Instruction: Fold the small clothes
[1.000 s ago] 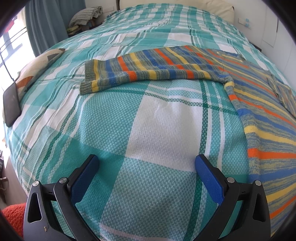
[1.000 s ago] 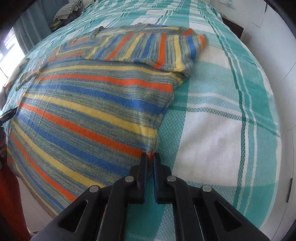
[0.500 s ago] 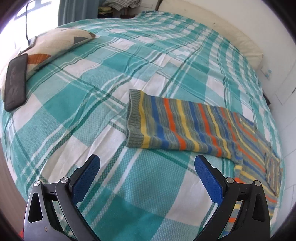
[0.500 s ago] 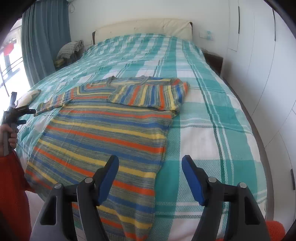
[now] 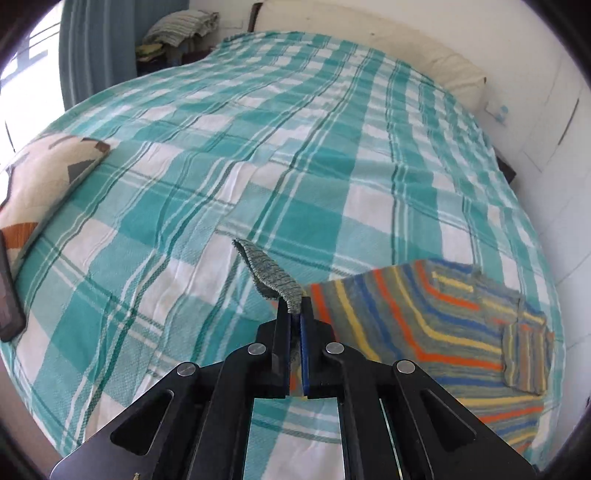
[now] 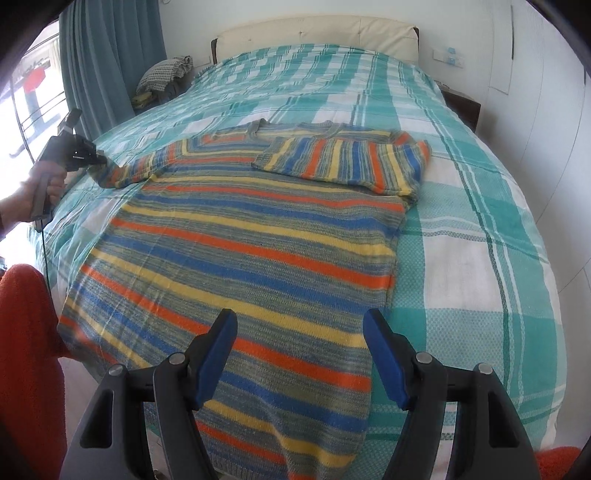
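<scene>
Across both views, a bed (image 6: 461, 229) under a teal-and-white checked cover fills most of the frame, padded cream headboard (image 6: 314, 33) at the top edge. Teal curtain (image 6: 107, 62) runs down the upper left of the right wrist view, with a pile of folded cloth (image 6: 162, 75) beside it.

Striped sweater (image 6: 251, 251) (orange, blue, yellow, grey-green bands) lies flat on the cover, centre of the right wrist view, hem toward the bottom edge. One sleeve is folded across the chest, upper centre-right. Opposite sleeve stretches toward the left edge, its cuff (image 5: 271, 275) lifted off the cover.

Patterned cushion (image 5: 40, 184) sits at the left edge of the left wrist view, dark flat object (image 5: 9, 299) just below it.

Left gripper (image 5: 294, 314): jaws have just been closing, now clamped on the cuff; grey knit sticks up past the tips. In the right wrist view it shows at mid left, held by a hand (image 6: 27, 195).

Right gripper (image 6: 299, 328): jaws have just been opening, now apart, nothing between them, hanging over the sweater's lower part, bottom centre.
</scene>
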Demonstrator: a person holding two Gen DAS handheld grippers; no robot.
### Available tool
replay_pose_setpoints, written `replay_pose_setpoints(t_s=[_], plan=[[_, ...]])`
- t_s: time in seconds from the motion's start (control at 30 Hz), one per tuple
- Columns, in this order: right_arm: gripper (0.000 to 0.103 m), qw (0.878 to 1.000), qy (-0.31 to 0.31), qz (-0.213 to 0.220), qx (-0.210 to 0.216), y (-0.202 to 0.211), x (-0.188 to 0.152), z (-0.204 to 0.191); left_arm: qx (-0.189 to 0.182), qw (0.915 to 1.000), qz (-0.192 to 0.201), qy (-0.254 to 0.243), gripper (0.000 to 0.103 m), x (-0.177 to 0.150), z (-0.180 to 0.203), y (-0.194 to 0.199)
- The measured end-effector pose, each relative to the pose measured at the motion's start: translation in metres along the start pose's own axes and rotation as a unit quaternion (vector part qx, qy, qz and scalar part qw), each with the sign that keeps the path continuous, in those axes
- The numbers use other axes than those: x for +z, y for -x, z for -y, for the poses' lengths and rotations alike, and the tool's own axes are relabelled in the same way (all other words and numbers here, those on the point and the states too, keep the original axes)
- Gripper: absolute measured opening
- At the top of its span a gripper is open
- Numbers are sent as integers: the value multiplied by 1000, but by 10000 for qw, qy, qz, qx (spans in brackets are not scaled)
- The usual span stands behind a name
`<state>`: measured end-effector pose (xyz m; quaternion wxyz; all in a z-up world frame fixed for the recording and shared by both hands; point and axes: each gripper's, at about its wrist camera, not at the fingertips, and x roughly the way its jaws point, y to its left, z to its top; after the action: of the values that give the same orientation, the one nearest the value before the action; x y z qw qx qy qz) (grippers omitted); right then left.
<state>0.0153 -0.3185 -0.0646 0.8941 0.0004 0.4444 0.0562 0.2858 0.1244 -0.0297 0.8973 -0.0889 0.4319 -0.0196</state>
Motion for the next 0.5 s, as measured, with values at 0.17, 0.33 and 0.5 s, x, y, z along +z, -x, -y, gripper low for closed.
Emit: replay_pose_setpoints(t_s=[0.17,0.33,0.5], plan=[[70,9997,67,-84,217,-7,0,-5,-1016,9879,315,-1132,3,15,143,31],[70,9993,242,-124,273,-7,-4,-12,-1497,9672,-459,-2001,77,-26,252,-19],[70,9990,144,-172,383,-6,-8,-7,-1356,9810,-414,-1326,83,-41,228,-41]])
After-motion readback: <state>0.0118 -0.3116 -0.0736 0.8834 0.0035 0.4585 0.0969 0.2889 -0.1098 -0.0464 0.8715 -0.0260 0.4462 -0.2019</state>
